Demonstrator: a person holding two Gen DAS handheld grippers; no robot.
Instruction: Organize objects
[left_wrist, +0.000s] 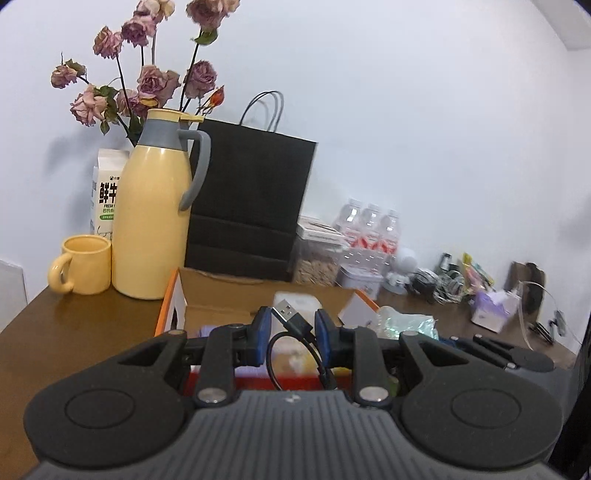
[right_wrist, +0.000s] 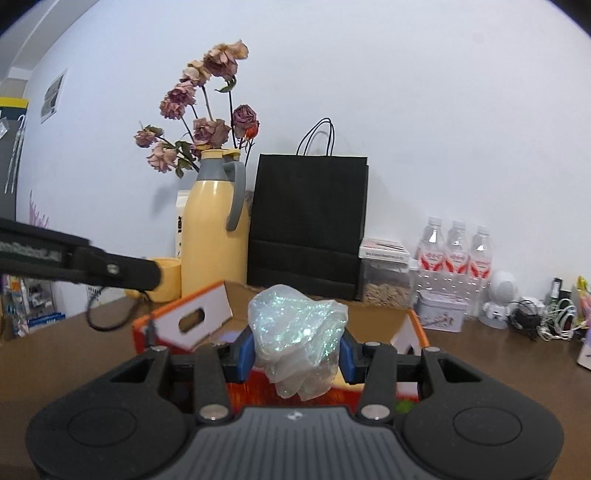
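In the left wrist view my left gripper (left_wrist: 293, 332) is shut on a black USB cable (left_wrist: 295, 325). Its plug sticks up between the blue pads and a loop hangs below. My right gripper (right_wrist: 297, 350) is shut on a crumpled iridescent plastic bag (right_wrist: 299, 328). Both are above an open orange and white cardboard box (right_wrist: 373, 317) with cardboard flaps (left_wrist: 221, 291). The right wrist view shows the left gripper (right_wrist: 147, 275) reaching in from the left, its cable (right_wrist: 107, 321) dangling. In the left wrist view the bag (left_wrist: 406, 321) and the right gripper's black fingers (left_wrist: 491, 349) appear at right.
Behind the box stand a yellow jug (left_wrist: 155, 218), a yellow mug (left_wrist: 83, 264), a milk carton (left_wrist: 105, 192), dried roses (left_wrist: 147, 85) and a black paper bag (left_wrist: 251, 199). Water bottles (right_wrist: 456, 251), a tin (right_wrist: 441, 308) and tangled cables (right_wrist: 546, 321) line the wall on the brown table (left_wrist: 74, 332).
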